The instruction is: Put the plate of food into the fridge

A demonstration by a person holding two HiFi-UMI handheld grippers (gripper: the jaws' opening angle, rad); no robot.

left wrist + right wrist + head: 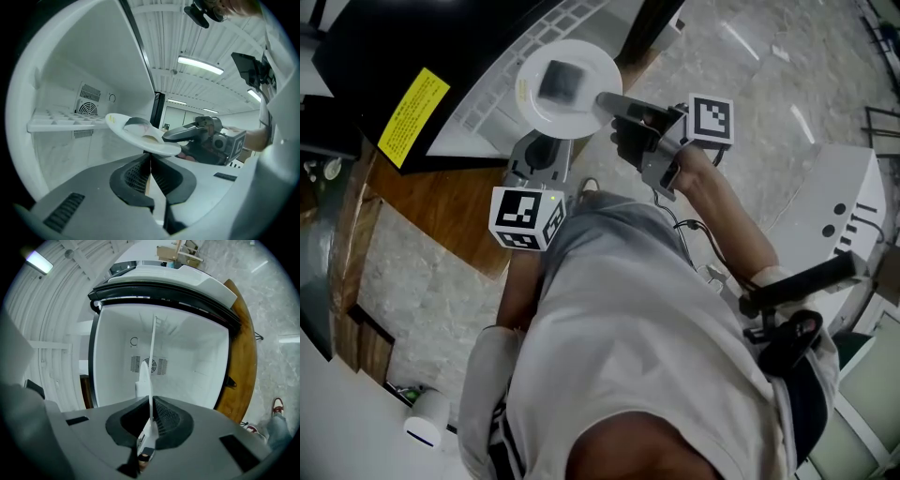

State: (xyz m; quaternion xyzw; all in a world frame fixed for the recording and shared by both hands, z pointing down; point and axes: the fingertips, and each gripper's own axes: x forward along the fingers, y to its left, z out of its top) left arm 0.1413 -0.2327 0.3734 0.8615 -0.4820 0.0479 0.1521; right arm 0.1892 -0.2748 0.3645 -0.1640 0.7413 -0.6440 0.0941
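My right tool (150, 420) is pinching the rim of the round white plate (153, 357), its jaws pressed against the thin edge, which rises edge-on straight ahead of the tool. The plate reaches forward from that tool into the mouth of the open white fridge (197, 366), with a round fan grille (149, 364) on the back wall beyond it. A flat greyish piece of food (136, 124) lies on the plate's upper face. My left tool (150, 161) is pressed together with nothing between its jaws. It sits just below the plate, which hangs a little above and ahead of its tips. Left of that tool, a white gridded shelf (61, 123) juts from the fridge wall, near the plate's far rim.
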